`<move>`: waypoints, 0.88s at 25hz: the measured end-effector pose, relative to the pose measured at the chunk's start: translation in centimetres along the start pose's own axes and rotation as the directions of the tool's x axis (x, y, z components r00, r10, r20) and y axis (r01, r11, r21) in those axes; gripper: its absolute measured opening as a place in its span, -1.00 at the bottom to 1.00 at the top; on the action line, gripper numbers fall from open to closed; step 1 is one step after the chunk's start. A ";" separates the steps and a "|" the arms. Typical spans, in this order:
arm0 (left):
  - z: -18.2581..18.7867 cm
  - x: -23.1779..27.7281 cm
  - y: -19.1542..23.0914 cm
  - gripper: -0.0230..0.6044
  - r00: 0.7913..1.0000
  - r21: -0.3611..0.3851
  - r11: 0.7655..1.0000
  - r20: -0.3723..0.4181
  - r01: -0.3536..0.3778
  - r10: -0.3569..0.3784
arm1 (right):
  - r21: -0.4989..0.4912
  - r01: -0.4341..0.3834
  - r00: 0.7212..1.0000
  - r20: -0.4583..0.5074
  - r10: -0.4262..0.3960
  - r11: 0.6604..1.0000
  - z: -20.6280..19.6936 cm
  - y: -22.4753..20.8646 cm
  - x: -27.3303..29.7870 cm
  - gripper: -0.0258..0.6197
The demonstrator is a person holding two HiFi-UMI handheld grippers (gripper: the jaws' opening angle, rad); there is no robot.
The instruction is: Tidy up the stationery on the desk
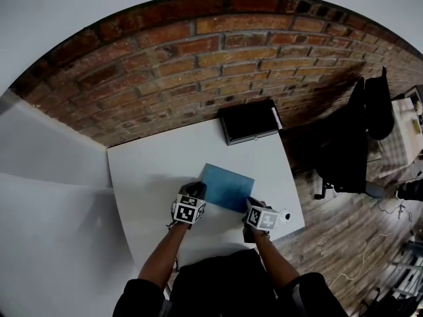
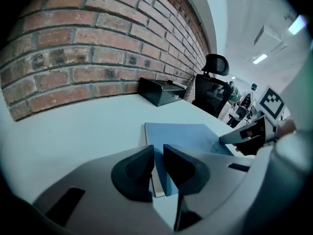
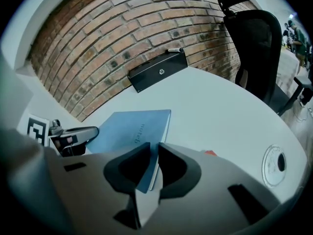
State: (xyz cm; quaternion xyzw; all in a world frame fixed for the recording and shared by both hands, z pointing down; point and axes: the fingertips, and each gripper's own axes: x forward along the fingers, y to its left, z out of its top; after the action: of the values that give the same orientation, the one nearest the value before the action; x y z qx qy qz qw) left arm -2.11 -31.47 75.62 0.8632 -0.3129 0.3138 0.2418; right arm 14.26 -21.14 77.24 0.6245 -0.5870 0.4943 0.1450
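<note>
A blue notebook (image 1: 228,187) lies flat on the white desk (image 1: 152,170), near its front edge. My left gripper (image 1: 197,190) is shut on the notebook's near left corner; in the left gripper view the cover (image 2: 188,136) runs into the narrow gap of that gripper (image 2: 159,153). My right gripper (image 1: 253,207) is shut on the near right corner, where the notebook (image 3: 129,129) slips in at the gripper's tip (image 3: 154,153). Each gripper shows in the other's view: the right gripper (image 2: 244,138) and the left gripper (image 3: 73,136).
A black box (image 1: 250,121) stands at the desk's far edge against the brick wall. A black office chair (image 1: 357,137) stands to the right of the desk. A small white round device (image 3: 275,164) and a small red item (image 3: 210,153) lie at the front right.
</note>
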 end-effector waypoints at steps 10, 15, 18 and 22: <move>-3.3 -4.0 1.1 -0.71 0.998 -0.070 0.996 0.025 -0.060 0.062 | -0.095 -0.050 0.998 -0.036 0.047 0.994 -1.3 2.8 0.1 -0.71; -5.1 -6.6 2.1 -0.71 0.994 -0.124 0.987 0.036 -0.102 0.107 | -0.143 -0.083 0.995 -0.073 0.073 0.986 -2.4 4.8 0.7 -0.71; -6.5 -8.2 2.8 -0.71 0.990 -0.156 0.979 0.041 -0.129 0.137 | -0.169 -0.106 0.992 -0.092 0.091 0.980 -3.2 6.3 1.1 -0.71; -8.4 -10.4 3.7 -0.71 0.984 -0.192 0.968 0.044 -0.163 0.174 | -0.212 -0.138 0.986 -0.121 0.114 0.967 -4.2 8.3 1.8 -0.71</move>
State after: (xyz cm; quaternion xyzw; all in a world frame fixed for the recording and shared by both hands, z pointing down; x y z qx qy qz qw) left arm -14.27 -24.83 75.04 0.8159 -0.4206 0.2760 0.2850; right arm 4.78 -21.23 77.26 0.5386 -0.6679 0.4673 0.2129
